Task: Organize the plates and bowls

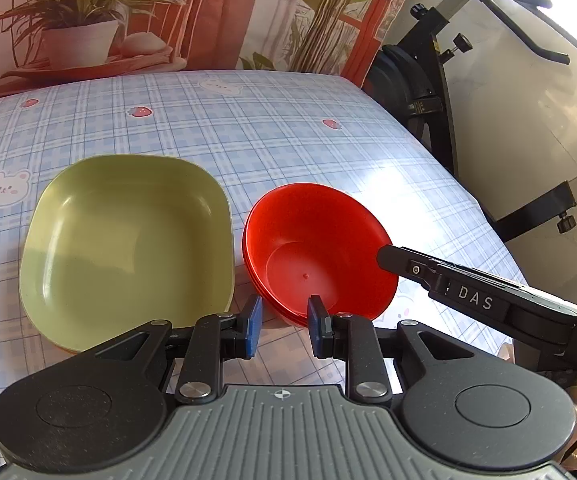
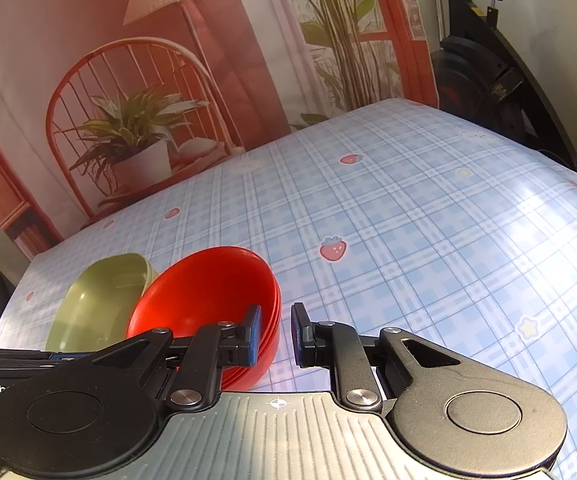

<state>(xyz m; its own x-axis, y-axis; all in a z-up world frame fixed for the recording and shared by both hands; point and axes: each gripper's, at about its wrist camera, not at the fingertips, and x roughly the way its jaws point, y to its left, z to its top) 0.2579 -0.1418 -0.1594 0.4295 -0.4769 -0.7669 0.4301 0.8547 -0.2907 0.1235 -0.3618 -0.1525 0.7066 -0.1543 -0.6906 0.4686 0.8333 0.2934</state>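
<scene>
A stack of red bowls (image 1: 312,248) sits on the checked tablecloth (image 1: 248,132), right of a green square plate (image 1: 128,248) that lies on another plate. My left gripper (image 1: 284,326) is open and empty just in front of the bowls' near rim. My right gripper (image 2: 276,332) is open; its left finger sits inside the bowls' right rim (image 2: 208,292) and its right finger outside. The right gripper's arm shows in the left wrist view (image 1: 468,292) at the bowls' right edge. The green plate (image 2: 100,300) lies left of the bowls in the right wrist view.
A printed backdrop with plants and a chair (image 1: 128,12) hangs behind the table. A black exercise machine (image 1: 428,80) stands past the table's right edge. The tablecloth (image 2: 428,220) stretches far to the right of the bowls.
</scene>
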